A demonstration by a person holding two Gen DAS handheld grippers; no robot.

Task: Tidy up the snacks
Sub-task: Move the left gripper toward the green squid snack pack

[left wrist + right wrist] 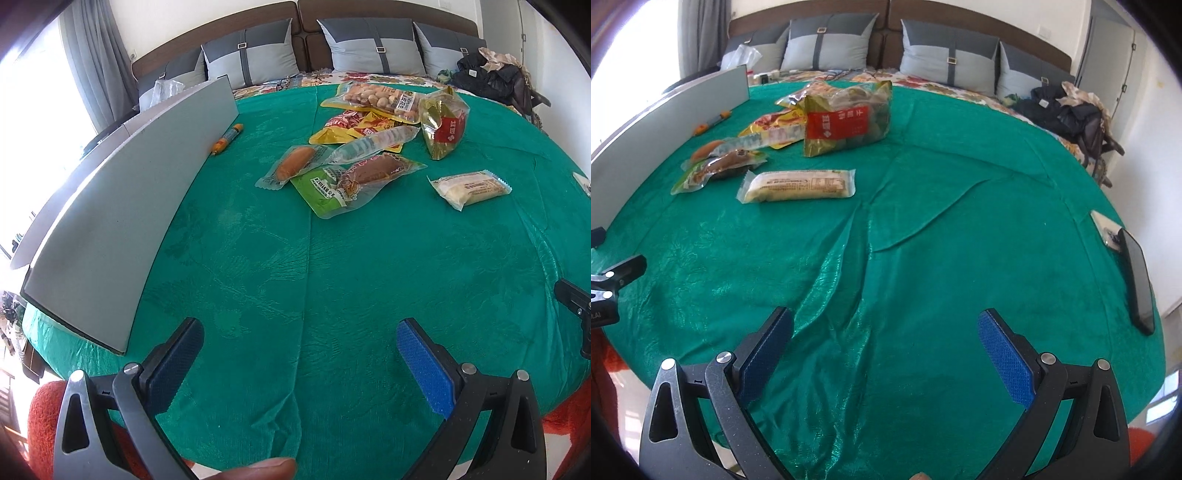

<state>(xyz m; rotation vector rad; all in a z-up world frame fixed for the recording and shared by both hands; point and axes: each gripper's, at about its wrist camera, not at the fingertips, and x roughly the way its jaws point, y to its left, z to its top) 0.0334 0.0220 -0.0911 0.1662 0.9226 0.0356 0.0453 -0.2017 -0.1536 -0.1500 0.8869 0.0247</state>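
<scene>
A wide bed fills the room, covered by a green patterned cloth that lies creased toward six o'clock. At twelve o'clock a brown headboard stands against a white wall, with grey two-tone pillows propped along it. A floral sheet shows just below the pillows. At ten o'clock, grey curtains hang beside a bright window that floods in daylight. At two o'clock lies a heap of dark clothes.
</scene>
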